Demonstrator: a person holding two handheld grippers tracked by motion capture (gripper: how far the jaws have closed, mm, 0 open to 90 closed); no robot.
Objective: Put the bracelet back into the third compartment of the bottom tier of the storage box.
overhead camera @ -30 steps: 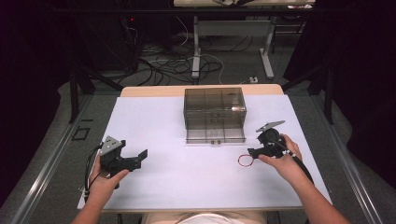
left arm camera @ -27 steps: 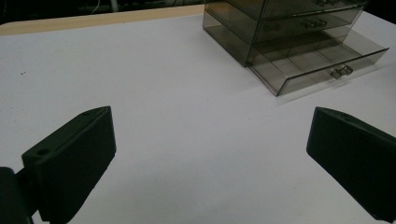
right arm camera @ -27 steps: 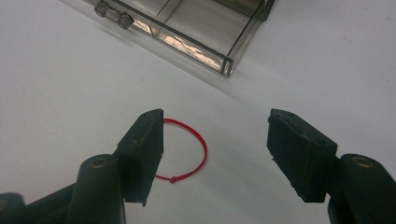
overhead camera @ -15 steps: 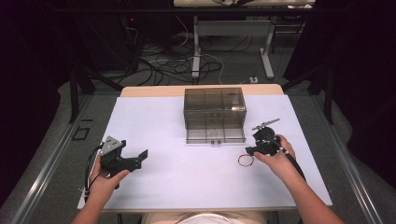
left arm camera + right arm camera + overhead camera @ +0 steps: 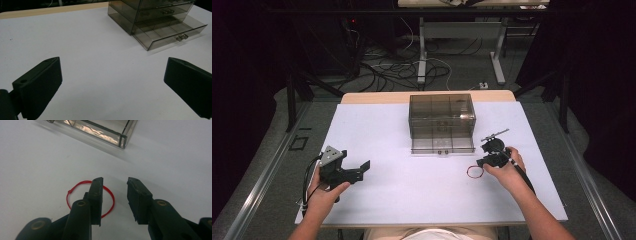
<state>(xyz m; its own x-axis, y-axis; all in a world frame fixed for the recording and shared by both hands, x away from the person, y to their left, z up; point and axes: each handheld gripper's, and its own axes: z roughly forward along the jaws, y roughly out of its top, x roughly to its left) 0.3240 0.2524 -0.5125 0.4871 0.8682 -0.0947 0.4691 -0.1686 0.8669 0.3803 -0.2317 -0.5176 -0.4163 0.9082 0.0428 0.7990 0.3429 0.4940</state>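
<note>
No writing is legible; the right gripper (image 5: pixel 114 195), jaws just closing but still parted and grasping nothing, has its left jaw over the red ring (image 5: pixel 75 188), the clear drawer box (image 5: pixel 100 131) beyond.

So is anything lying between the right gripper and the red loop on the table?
Nothing visible does. The right gripper sits right over the red loop, one jaw inside the ring and the other outside. Its jaws have just been closing, with part of the ring between them. Only bare white table surrounds it.

Left tongs (image 5: pixel 362 167) gape wide; right tongs (image 5: pixel 114 195), just closing, stand narrowly apart
</note>
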